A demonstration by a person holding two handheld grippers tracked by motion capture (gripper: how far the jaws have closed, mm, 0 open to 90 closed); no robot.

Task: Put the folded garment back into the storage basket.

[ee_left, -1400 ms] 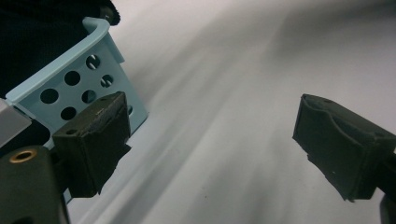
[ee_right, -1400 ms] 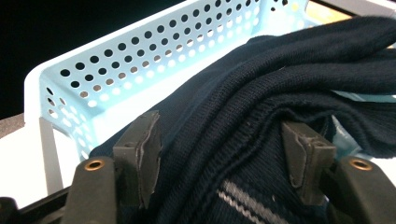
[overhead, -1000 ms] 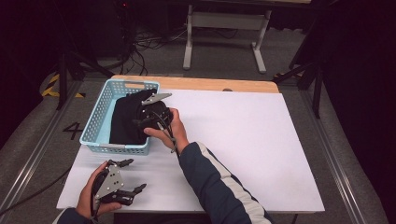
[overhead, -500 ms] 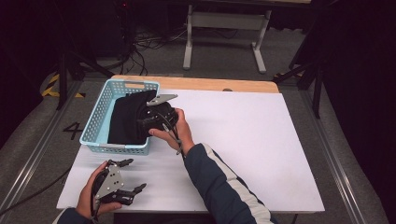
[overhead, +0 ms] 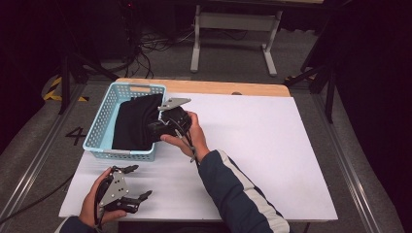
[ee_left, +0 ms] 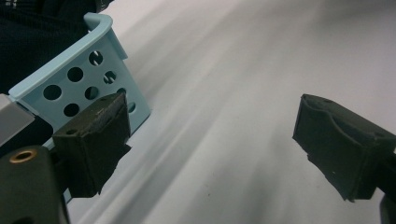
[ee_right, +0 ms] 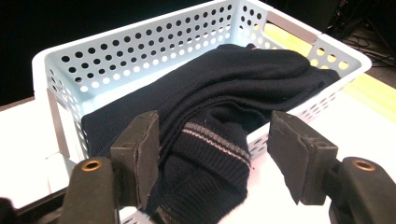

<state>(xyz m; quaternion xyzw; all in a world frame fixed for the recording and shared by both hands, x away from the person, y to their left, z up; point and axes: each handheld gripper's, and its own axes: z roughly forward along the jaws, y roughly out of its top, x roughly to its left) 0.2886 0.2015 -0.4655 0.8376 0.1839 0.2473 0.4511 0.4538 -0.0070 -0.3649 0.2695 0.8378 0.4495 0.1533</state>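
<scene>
- The black sweater (ee_right: 219, 93) lies folded in the light blue basket (overhead: 99, 127), which sits on the left part of the white table (overhead: 272, 155), near its far edge.
- One part of the sweater, a cuff or hem with a thin grey stripe (ee_right: 215, 136), hangs over the basket's near wall and reaches the table outside it.
- Your right gripper (overhead: 158, 127) is at the right-hand wall of the basket, pointing into it at the sweater.
- In the right gripper view, its jaws stand partly apart with the striped part between them. They have just been opening. The left jaw lies against the knit; the right jaw stands clear of it, so the sweater is not pinched.
- The grey three-cornered plate on that gripper sits above the basket's rim in the high view.
- Your left gripper (overhead: 136, 187) rests low over the table near its front left corner, well apart from your right hand (overhead: 187, 138).
- Its jaws are wide apart with nothing between them, just bare white table.
- In the left gripper view, a corner of the basket (ee_left: 100, 70) shows just behind the left jaw, with dark cloth inside it.
</scene>
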